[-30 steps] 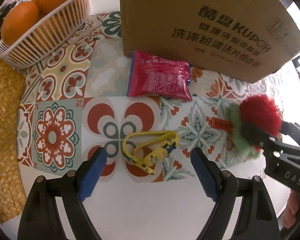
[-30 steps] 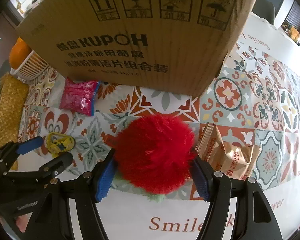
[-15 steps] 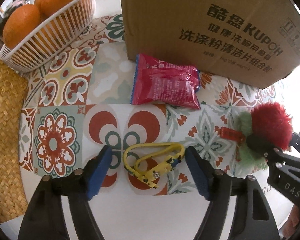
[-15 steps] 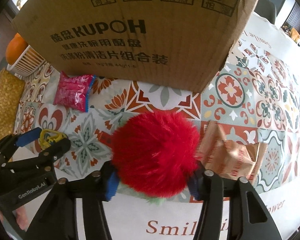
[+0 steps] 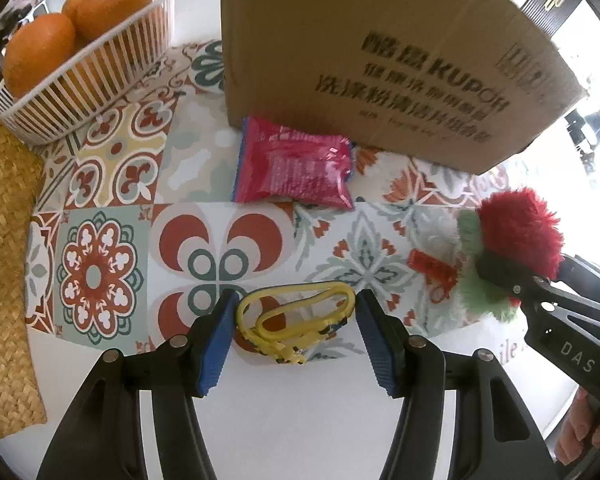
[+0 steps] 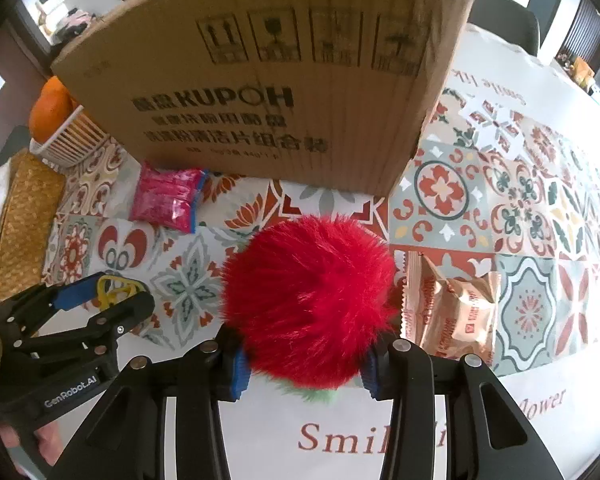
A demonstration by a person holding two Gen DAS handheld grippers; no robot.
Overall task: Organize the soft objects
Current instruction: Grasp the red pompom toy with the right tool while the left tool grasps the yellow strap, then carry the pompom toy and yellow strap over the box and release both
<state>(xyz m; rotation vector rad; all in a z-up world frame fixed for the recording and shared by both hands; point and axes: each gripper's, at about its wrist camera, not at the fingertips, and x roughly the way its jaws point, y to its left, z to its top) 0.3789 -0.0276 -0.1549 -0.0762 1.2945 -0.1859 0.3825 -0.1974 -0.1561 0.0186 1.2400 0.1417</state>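
My left gripper (image 5: 295, 322) is open, its blue pads on either side of a yellow strap (image 5: 296, 324) that lies on the tablecloth; the pads stand close to it, and contact is unclear. My right gripper (image 6: 302, 364) is shut on a red fluffy plush toy (image 6: 308, 300) with a green base, held just above the cloth; the toy also shows in the left wrist view (image 5: 516, 236). The big cardboard box (image 6: 268, 92) stands behind both, open top not visible. The left gripper shows at the right wrist view's lower left (image 6: 100, 292).
A pink snack packet (image 5: 294, 170) lies in front of the box. A bronze snack packet (image 6: 448, 308) lies right of the plush toy. A white basket (image 5: 80, 80) with oranges stands at far left beside a woven mat (image 5: 4, 264).
My left gripper has moved forward around the yellow strap and its jaws have narrowed. My right gripper has closed on the red plush toy and lifted it slightly.
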